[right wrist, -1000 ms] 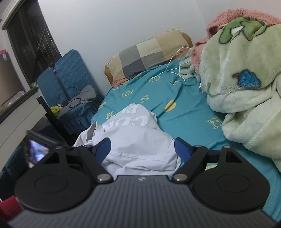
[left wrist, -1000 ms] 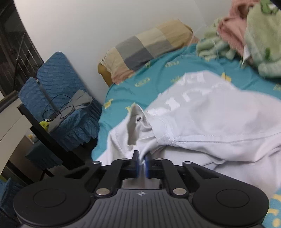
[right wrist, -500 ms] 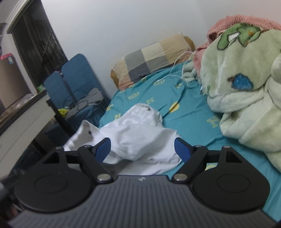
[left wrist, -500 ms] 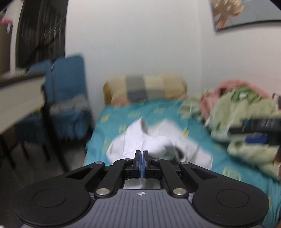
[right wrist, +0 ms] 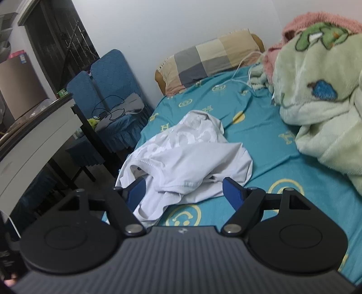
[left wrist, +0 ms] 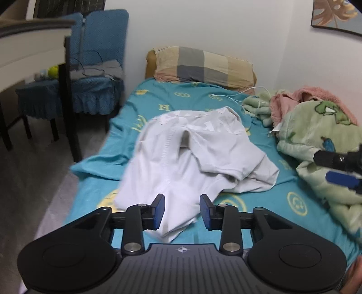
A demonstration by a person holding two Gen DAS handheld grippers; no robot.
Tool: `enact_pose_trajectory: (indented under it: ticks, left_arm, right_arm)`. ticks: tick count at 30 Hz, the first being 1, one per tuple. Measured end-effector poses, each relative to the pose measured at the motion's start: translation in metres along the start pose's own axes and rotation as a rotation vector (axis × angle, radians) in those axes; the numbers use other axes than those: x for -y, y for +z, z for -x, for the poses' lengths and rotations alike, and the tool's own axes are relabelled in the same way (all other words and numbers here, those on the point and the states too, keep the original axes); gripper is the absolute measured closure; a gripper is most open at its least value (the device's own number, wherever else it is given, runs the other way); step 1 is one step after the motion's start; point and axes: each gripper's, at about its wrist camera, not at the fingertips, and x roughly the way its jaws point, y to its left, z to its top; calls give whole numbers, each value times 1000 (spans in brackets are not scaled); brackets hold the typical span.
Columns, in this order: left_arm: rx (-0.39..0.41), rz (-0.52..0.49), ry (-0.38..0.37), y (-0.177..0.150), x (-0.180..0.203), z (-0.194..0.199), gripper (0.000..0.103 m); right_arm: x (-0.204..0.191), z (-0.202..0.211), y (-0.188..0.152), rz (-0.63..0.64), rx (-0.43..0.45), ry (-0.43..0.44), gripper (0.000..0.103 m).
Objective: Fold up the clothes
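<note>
A white shirt (left wrist: pixel 187 158) lay on a teal sheet (left wrist: pixel 260 203) with yellow emblems; the pillow (left wrist: pixel 203 65) was tan-and-grey checked.

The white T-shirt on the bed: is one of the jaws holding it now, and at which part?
Nothing is held. The white T-shirt lies loose on the bed; the left gripper is opening, and the right gripper is open and closing slightly.

**Count on and beside the bed**

One white T-shirt (left wrist: pixel 192 156), one checked pillow (left wrist: pixel 201 65), one green fleece blanket (right wrist: pixel 316 95), one pink blanket (left wrist: pixel 316 97), one white cable (right wrist: pixel 244 77), two blue-covered chairs (left wrist: pixel 99 56), one framed picture (left wrist: pixel 334 15).
</note>
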Motion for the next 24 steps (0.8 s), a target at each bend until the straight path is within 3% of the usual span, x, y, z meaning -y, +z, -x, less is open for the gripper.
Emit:
enact_pose_trajectory:
  ticks: [4, 9, 11, 13, 15, 17, 21, 24]
  left_arm:
    - [-23, 17, -13, 11, 14, -54, 61]
    - [-55, 113, 76, 10, 7, -116, 55]
    - [-62, 152, 70, 7, -1, -122, 56]
    - [-65, 160, 67, 6, -4, -120, 66]
    - [-66, 174, 77, 7, -7, -115, 96]
    - [-28, 229, 77, 13, -14, -101, 98]
    - [115, 343, -19, 30, -23, -39, 98]
    - [203, 259, -31, 38, -16, 0, 98]
  right_arm:
    - [0, -3, 0, -18, -3, 16, 26]
    - [0, -11, -3, 29, 6, -4, 26]
    - [2, -19, -3, 38, -2, -8, 26]
    - [3, -28, -2, 36, -12, 0, 26]
    - [0, -35, -1, 54, -9, 3, 26]
    - [-8, -40, -2, 99, 4, 2, 26]
    - [-19, -40, -8, 179, 21, 14, 26]
    - [-31, -40, -9, 208, 15, 47, 26]
